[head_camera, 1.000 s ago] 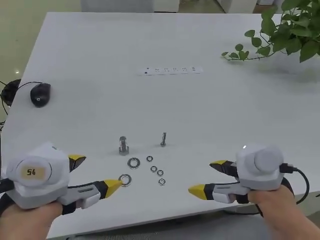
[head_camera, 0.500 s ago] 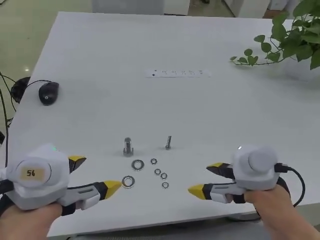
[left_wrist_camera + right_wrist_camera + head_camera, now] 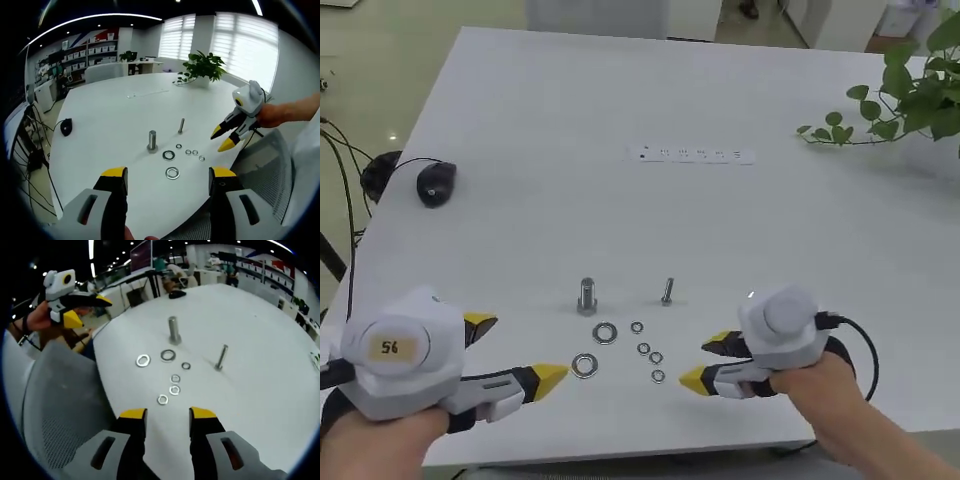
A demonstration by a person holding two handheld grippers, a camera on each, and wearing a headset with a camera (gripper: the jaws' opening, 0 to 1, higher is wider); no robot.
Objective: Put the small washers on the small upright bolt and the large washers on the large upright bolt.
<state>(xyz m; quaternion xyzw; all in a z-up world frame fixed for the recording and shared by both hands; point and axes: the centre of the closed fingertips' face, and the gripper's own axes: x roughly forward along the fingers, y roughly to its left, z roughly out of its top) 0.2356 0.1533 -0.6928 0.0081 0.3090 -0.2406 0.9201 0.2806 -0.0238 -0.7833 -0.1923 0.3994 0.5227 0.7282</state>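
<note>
The left gripper (image 3: 516, 348) is wide open and holds nothing; the right gripper (image 3: 703, 361) is less open, also empty; both are over the near edge of the table (image 3: 620, 200); between them lie two large washers (image 3: 605, 332) and four small washers (image 3: 643, 349), just before the upright large bolt (image 3: 587, 296) and small bolt (image 3: 667, 291).

A black mouse (image 3: 436, 184) lies at the white table's (image 3: 550, 110) left, a power strip (image 3: 692, 154) upper centre, a plant (image 3: 910, 95) upper right.
</note>
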